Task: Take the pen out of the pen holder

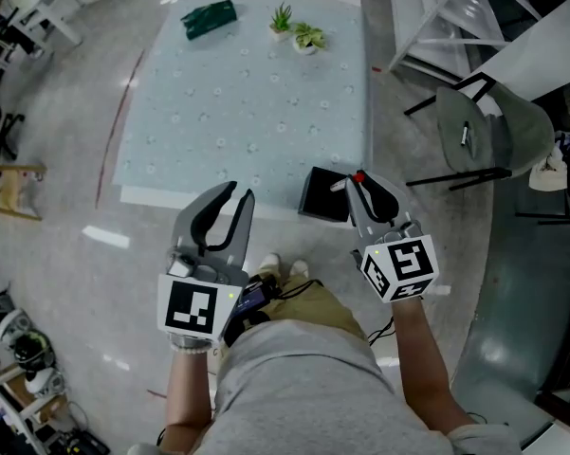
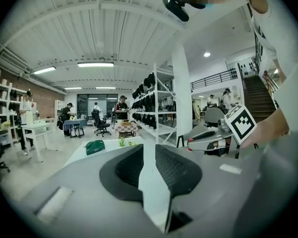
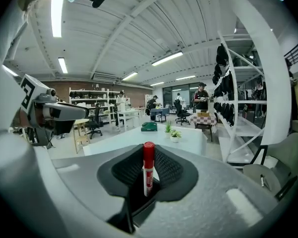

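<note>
The left gripper (image 1: 238, 193) is empty, its jaws a narrow slit apart, and it is farther from the pen holder (image 1: 322, 195) than the other hand. The right gripper (image 1: 361, 188) is clamped on the pen (image 3: 148, 168), which stands upright between its pads, long axis vertical, red cap up. The pen holder sits just below and left of those fingertips, so the pull should run straight up along the pen.

The head view looks steeply down from above the person, with the left gripper (image 1: 239, 193) at 8 o'clock, the right gripper (image 1: 362, 182) at 4 o'clock and the table (image 1: 247, 112) at 12. Each gripper view sits close behind its own jaws and faces nearly level across the room. All three views share the table.
</note>
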A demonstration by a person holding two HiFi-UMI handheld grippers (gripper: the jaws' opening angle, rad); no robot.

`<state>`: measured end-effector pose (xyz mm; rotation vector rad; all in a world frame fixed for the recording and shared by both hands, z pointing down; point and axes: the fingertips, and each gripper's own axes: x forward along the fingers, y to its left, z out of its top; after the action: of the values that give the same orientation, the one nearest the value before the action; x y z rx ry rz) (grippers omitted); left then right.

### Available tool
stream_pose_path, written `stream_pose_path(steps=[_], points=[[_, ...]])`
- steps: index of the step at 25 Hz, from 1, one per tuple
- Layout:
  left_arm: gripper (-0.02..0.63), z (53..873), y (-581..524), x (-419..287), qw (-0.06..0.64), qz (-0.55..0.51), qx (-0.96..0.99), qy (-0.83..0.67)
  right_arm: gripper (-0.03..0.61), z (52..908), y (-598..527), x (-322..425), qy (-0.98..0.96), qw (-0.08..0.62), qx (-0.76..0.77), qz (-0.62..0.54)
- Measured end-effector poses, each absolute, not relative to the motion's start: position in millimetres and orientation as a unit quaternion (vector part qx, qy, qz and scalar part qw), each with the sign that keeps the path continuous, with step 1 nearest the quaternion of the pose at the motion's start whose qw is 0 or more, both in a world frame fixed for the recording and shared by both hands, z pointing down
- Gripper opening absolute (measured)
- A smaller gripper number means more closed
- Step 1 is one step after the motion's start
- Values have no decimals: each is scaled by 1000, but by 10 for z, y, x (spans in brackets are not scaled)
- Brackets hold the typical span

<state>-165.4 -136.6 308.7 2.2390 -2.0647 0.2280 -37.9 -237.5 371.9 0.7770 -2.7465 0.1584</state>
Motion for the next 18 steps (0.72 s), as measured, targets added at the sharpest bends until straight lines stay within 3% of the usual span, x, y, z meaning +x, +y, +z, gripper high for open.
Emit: stream_pose_path(steps=[10,18], points=[[-2,2916,-1484,-1600,17,61,753,-655,64,3284,-2371,-276,-946,86,308,47],[-2,2817,-1625,-1476,-4,55,785,-617,64,3059,-2324,-115,-937,61,343,36]])
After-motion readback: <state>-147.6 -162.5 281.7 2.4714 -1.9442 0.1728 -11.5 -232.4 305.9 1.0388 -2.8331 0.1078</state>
